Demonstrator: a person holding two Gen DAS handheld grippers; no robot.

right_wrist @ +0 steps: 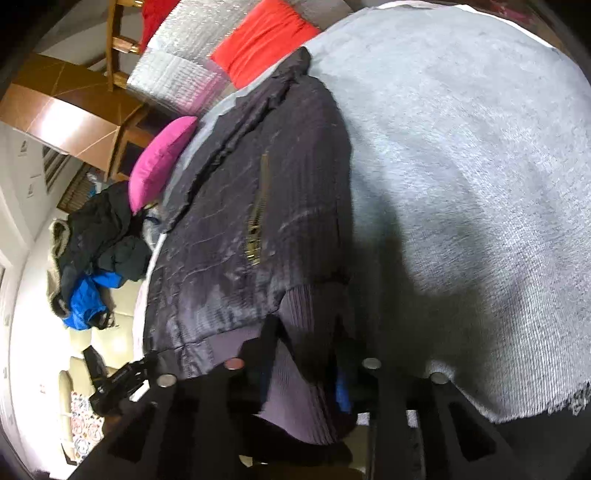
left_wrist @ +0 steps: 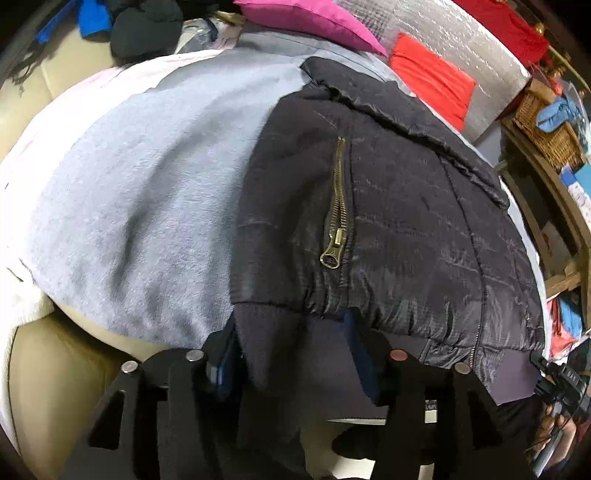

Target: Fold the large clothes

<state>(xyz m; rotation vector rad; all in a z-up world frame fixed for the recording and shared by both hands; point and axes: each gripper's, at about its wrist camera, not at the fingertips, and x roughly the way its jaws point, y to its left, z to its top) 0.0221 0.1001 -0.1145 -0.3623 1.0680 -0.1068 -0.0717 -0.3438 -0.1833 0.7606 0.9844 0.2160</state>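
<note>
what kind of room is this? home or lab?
Looks like a lived-in home room, probably a living room: a cream leather sofa under a grey blanket, throw pillows in pink and red, and a pile of clothes waiting nearby.

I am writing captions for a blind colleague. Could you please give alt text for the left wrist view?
A dark quilted jacket with a brass pocket zipper lies on a grey blanket; its ribbed hem sits between the fingers of the left hand-held gripper. Pink and red cushions lie behind.
</note>
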